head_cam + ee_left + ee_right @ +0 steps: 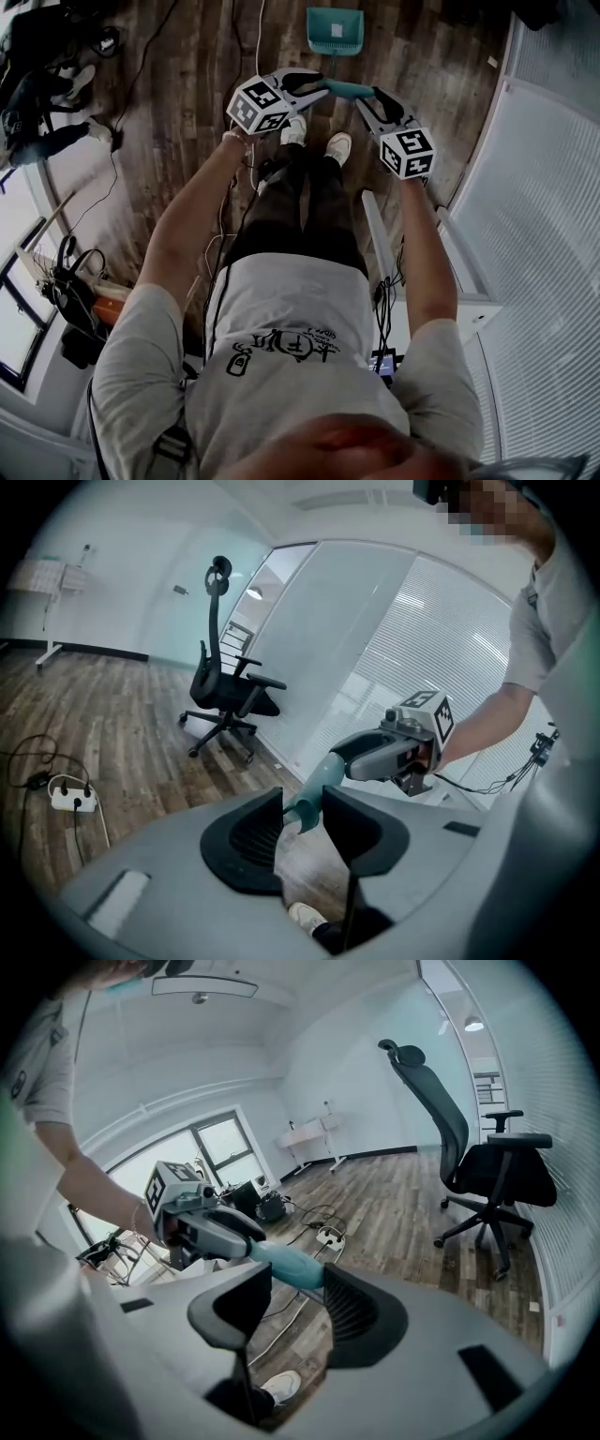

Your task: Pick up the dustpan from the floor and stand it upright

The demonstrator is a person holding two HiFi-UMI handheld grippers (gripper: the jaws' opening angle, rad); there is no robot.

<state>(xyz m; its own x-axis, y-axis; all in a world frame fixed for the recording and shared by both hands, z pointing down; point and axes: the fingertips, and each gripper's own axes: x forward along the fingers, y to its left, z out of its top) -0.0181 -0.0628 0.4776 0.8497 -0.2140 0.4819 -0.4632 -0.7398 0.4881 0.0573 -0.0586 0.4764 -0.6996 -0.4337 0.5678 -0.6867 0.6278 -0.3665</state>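
The teal dustpan has its pan low over the wood floor ahead of the person's feet, and I cannot tell if it touches. A thin rod leads up from it to the teal handle grip. My left gripper is shut on the rod end of that grip, whose narrow end fills the gap between the jaws of the left gripper. My right gripper is shut on the other end. In the right gripper view the grip runs between the jaws of the right gripper.
A black office chair stands by the blinds-covered glass wall. A power strip with cables lies on the floor. The person's white shoes are under the grippers. Bags and gear sit at the left.
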